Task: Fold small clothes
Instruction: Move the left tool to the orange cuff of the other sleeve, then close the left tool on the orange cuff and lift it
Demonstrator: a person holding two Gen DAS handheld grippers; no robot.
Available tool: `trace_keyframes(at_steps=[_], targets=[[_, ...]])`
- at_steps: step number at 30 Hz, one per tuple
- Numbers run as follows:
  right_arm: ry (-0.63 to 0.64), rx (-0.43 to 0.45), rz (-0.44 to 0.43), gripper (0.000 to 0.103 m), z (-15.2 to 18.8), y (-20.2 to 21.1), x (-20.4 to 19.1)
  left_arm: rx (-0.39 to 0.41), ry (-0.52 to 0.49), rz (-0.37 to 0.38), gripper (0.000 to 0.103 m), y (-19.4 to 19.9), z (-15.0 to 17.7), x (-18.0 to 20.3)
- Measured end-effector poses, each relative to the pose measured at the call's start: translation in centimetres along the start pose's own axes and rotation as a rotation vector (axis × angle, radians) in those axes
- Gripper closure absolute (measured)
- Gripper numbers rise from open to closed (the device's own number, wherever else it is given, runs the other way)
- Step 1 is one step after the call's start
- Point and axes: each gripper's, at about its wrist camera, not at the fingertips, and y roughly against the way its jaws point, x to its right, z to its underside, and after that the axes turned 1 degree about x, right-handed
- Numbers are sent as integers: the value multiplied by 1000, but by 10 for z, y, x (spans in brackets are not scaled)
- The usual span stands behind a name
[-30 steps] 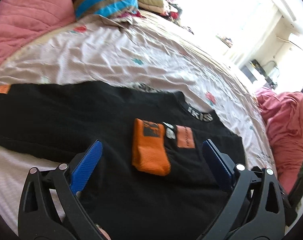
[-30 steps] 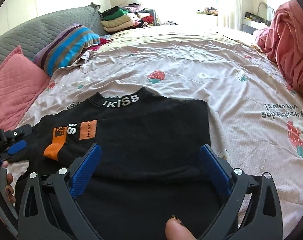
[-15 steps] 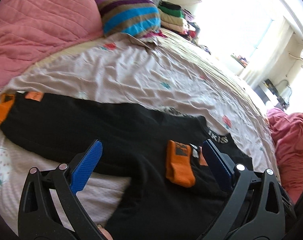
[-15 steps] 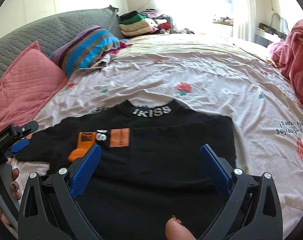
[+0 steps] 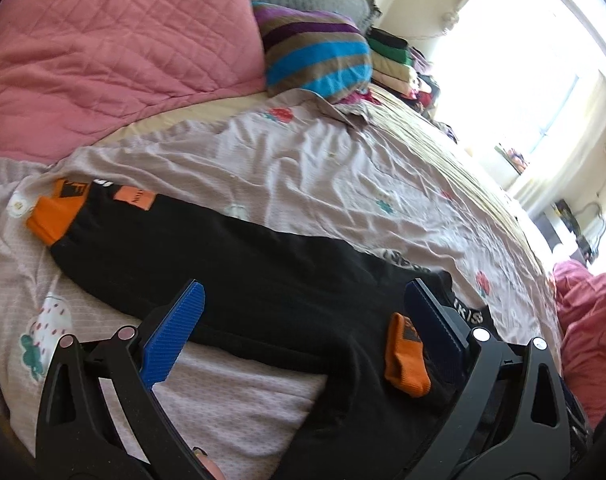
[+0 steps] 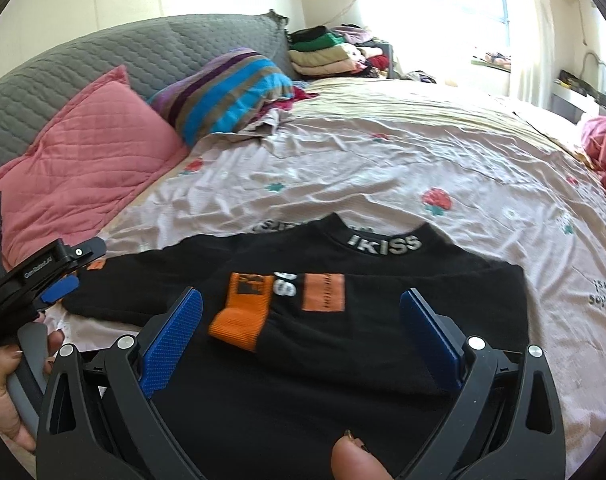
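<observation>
Swung leftward, left gripper (image 5: 303, 320) faces unfolded sleeve (image 5: 207, 248); both jaws seemingly open

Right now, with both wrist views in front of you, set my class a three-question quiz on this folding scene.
1. True or false: the right sleeve lies folded across the black top.
2. What colour are the sleeve cuffs?
3. The left hand-held gripper is: A open, B shut on the left sleeve, C out of view.

Key: 1 true; 2 orange; 3 A.
</observation>
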Motion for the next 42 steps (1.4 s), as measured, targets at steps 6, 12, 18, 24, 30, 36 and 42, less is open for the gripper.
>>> trace_keyframes(at_steps=[6, 12, 18, 24, 30, 36, 42], targets=[[34, 9, -39, 5, -7, -3, -22, 37, 30, -63, 9, 6, -7, -18], [84, 9, -80, 4, -12, -8, -50, 53, 58, -132, 9, 8, -13, -38], [124, -14, -123, 5, -13, -19, -76, 55, 83, -205, 9, 9, -18, -61], [157, -24, -158, 5, -15, -26, -96, 35, 159, -260, 9, 7, -23, -92], [172, -40, -187, 5, -14, -36, -111, -1, 198, -339, 9, -2, -25, -115], [216, -91, -208, 5, -6, -56, -126, -38, 265, -366, 9, -12, -28, -140], [246, -148, -216, 4, 5, -78, -138, -42, 345, -343, 9, -19, -30, -160]])
